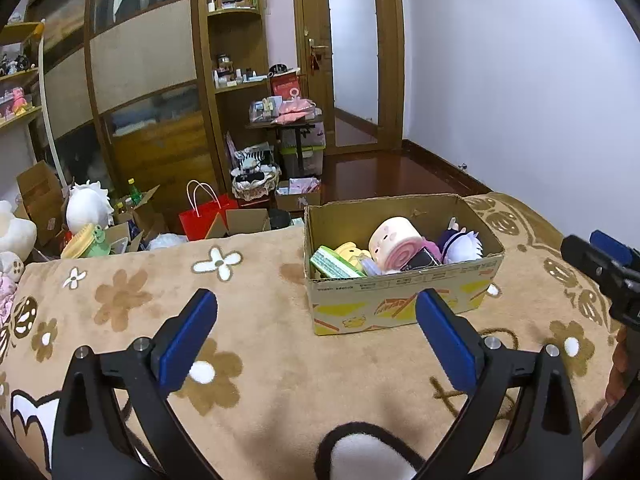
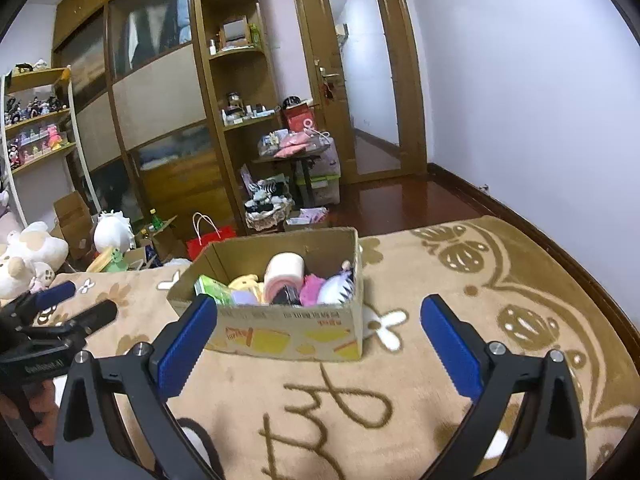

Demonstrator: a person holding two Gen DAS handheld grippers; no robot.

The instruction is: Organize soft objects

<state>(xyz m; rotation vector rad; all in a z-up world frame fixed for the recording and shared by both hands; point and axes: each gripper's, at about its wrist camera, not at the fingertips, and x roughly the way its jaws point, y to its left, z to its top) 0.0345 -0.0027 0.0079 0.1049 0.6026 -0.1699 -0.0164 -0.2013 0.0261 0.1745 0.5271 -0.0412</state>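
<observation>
Both tools were spread wide with nothing between the blue pads: the left gripper hung over the flowery tan blanket, just short of the cardboard box, and the right gripper sat the same way, splayed and empty, with its left finger overlapping the box's front corner in its own view. Each one also poked into the edge of the other's camera.

The box sat on the blanket, flaps open, and it was pretty stuffed. From left to right: a green-striped plush, a yellow plush, a pink and cream swiss-roll plush standing tallest in the middle, a small dark packet leaning against it, a bit of magenta fluff, and a white and purple plush at the right end.

The box front had yellow cartoon graphics and a strip of red printed text along its top edge, too small and warped for me to read. The left gripper's body carried some pale lettering in the right wrist view, but I couldn't make that out either.

On the floor past the bed stood a red paper bag with white handles.
</observation>
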